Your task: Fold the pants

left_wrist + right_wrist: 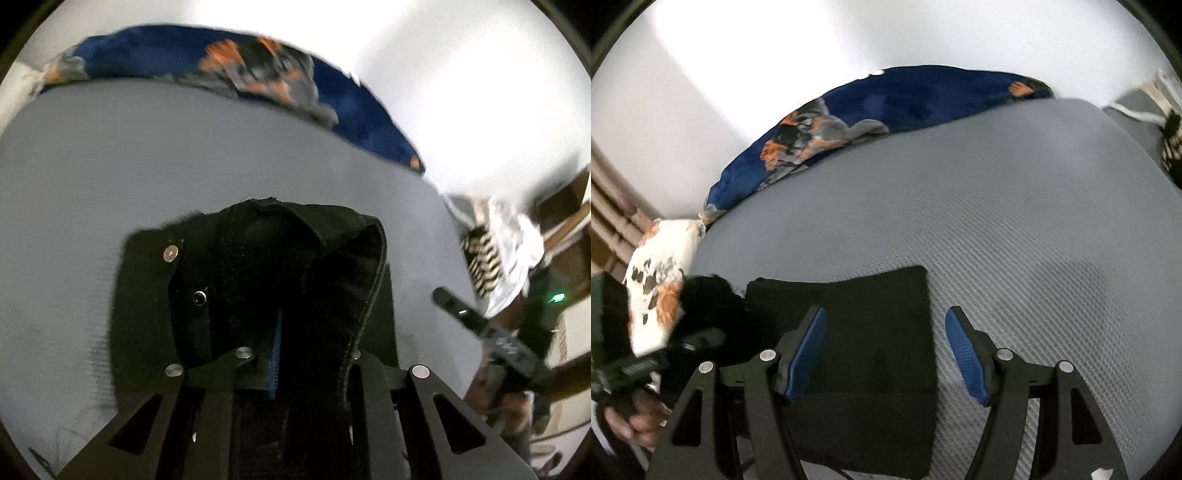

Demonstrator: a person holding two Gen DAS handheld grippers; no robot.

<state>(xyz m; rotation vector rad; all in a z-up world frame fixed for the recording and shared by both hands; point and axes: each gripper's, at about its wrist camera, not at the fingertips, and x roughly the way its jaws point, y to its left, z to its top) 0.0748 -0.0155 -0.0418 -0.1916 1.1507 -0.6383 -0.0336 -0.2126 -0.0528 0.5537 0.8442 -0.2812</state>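
Note:
The black pants (258,266) fill the middle of the left wrist view, bunched at the waistband, with a metal button (170,254) showing. My left gripper (275,354) is shut on this fabric; only a thin blue strip of pad shows between the folds. In the right wrist view the pants (871,295) lie flat and dark on the grey mattress (1034,221). My right gripper (884,354) hovers over their right edge, open, its blue pads (809,350) wide apart with nothing pinched. The left gripper (646,362) and the hand holding it appear at the lower left.
A dark blue blanket (923,96) with orange and grey pattern lies along the mattress's far edge by the white wall. A white flowered pillow (661,266) sits at the left corner. In the left wrist view the right gripper (458,310) shows at the right, near wooden furniture (569,221).

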